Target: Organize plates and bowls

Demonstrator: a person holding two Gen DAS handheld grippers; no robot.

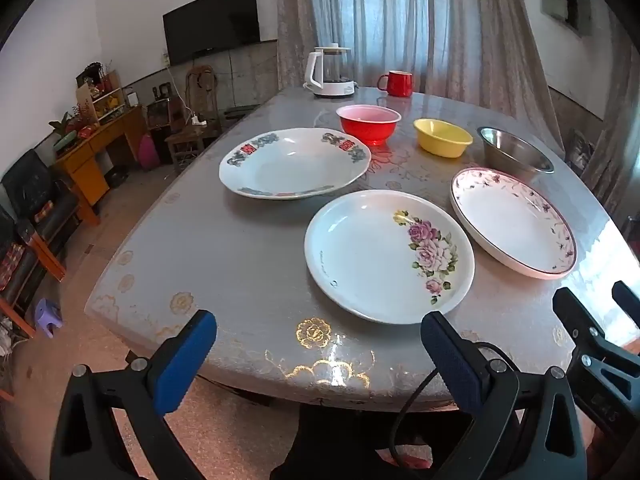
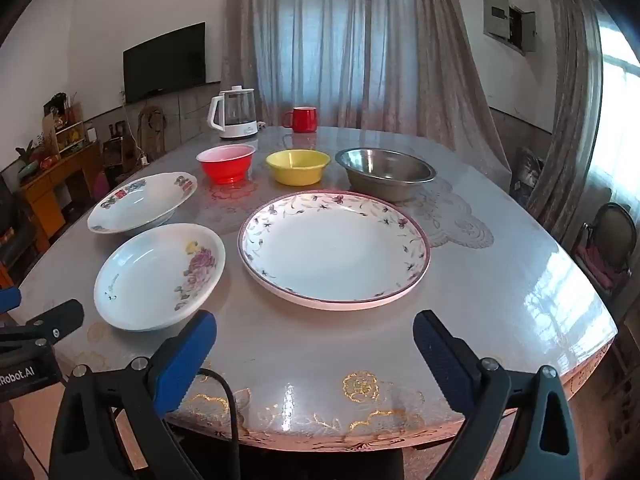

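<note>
While both claws hang wide apart and empty at bottom frame, left claw [image 1: 318, 354], right claw [image 2: 314, 354], the tabletop [image 2: 500, 300] carries: rose plate [image 2: 159, 276], vine-rimmed plate [image 2: 334, 249], lettered plate [image 2: 140, 202]; behind them, red bowl [image 2: 226, 162], yellow bowl [image 2: 298, 166], steel bowl [image 2: 386, 174].

- Plates: three — a rose plate [image 1: 388, 256], a plate with a pink rim [image 2: 334, 249], and a plate with blue and red marks [image 1: 294, 163].
- Bowls: three — a red bowl [image 2: 226, 168], a yellow bowl [image 2: 298, 166], and a steel bowl [image 2: 385, 173].
- Mugs: one, a red mug [image 2: 301, 119].
- Kettles: one, a white kettle [image 2: 234, 113].
- Desks: one desk [image 2: 500, 304], carrying all of these.
- Grippers: two, the left gripper [image 1: 318, 352] and the right gripper [image 2: 314, 350].
</note>
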